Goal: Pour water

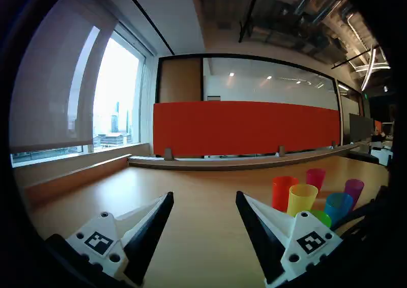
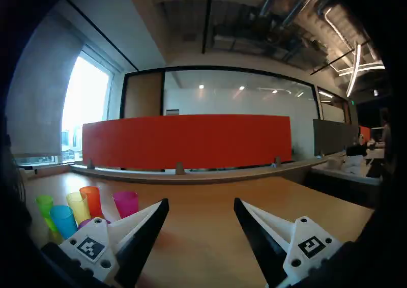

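Observation:
Several coloured plastic cups stand together on the wooden table (image 1: 203, 186). In the left gripper view they sit to the right of my fingers: an orange cup (image 1: 283, 191), a yellow cup (image 1: 301, 198), a pink cup (image 1: 315, 177), a blue cup (image 1: 337, 206) and a purple cup (image 1: 353, 190). My left gripper (image 1: 204, 199) is open above bare tabletop, holding nothing. In the right gripper view the same cluster stands at the left: a pink cup (image 2: 125, 203), an orange cup (image 2: 91, 199), a yellow cup (image 2: 78, 206), a blue cup (image 2: 63, 220) and a green cup (image 2: 45, 205). My right gripper (image 2: 201, 202) is open and empty.
A red divider panel (image 1: 244, 127) runs along the table's far edge, with a glass wall behind it. A bright window (image 1: 114, 99) and a low ledge line the left side. Another desk and a person (image 2: 384, 135) are at the far right.

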